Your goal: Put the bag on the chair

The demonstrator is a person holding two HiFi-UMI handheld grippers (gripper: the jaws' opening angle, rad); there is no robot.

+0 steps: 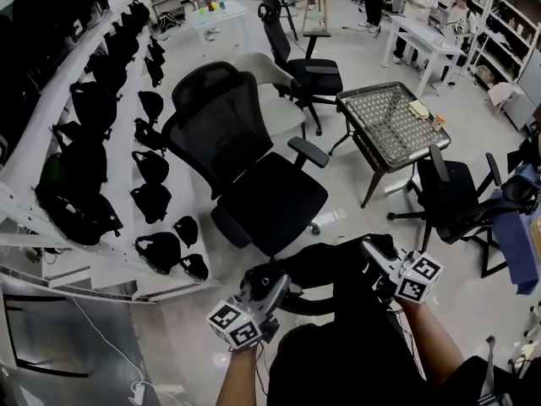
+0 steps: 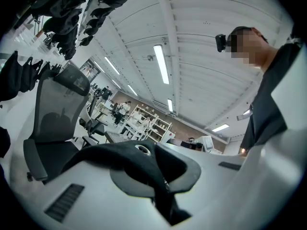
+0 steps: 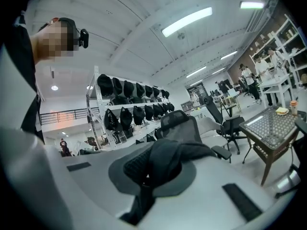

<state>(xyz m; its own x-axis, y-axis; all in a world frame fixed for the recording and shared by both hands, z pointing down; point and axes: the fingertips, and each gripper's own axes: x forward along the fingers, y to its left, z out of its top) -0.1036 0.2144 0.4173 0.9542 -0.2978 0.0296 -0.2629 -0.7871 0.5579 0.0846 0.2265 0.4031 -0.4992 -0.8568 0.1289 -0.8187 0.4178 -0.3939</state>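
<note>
In the middle of the floor, head view: black mesh office chair (image 1: pixel 269 194), seat bare and facing the person, nothing on it. White rack (image 1: pixel 25 197) with rows of dark bags runs along the left, well apart from the carry.

Bag (image 1: pixel 334 265) = black, soft, hanging in the air just short of the chair's front edge, slung between both grippers. Not touching the seat.

Left gripper (image 1: pixel 272 288): jaws squeezed nearly together on a black strap of the bag with a metal eyelet, seen in its own view. Right gripper (image 1: pixel 374 255): jaws fully pinched on a bunched fold of black fabric at the bag's other side. Both point about level toward the chair.

Step, as I judge it: carry phase, grasp done, placement not yet done. Next move calls for bringing both grippers forward together over the seat, lowering until the bag's weight rests there, then opening both. Keep the hands level so the bag doesn't slump off the front edge or snag the armrest (image 1: pixel 308 152).
</note>
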